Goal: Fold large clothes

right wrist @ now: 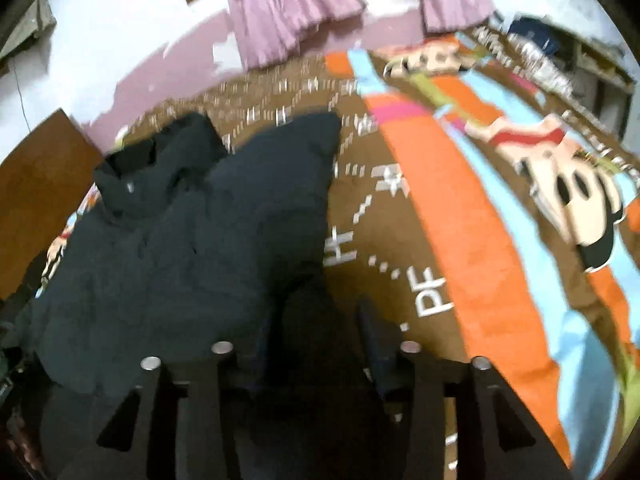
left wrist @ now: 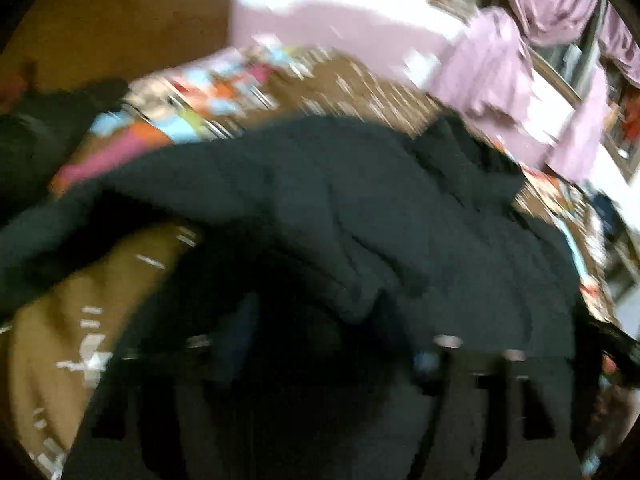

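Bedding comes first: we work on a patterned blanket (right wrist: 472,184) spread over the bed, giving us a broad flat surface for folding. On it lies our dark coat (right wrist: 172,240), hood toward the wall, one sleeve already laid inward across the body. Our right gripper (right wrist: 316,320) has its fingers spread apart around the coat's near hem, likely to take hold. Our left gripper (left wrist: 332,344) is buried under bunched coat fabric; we cannot tell how its fingers stand.

We see a black garment (right wrist: 180,232) on a brown bedspread (right wrist: 384,240). It bears white lettering, orange and blue bands. The curtains (right wrist: 288,4) are lilac.
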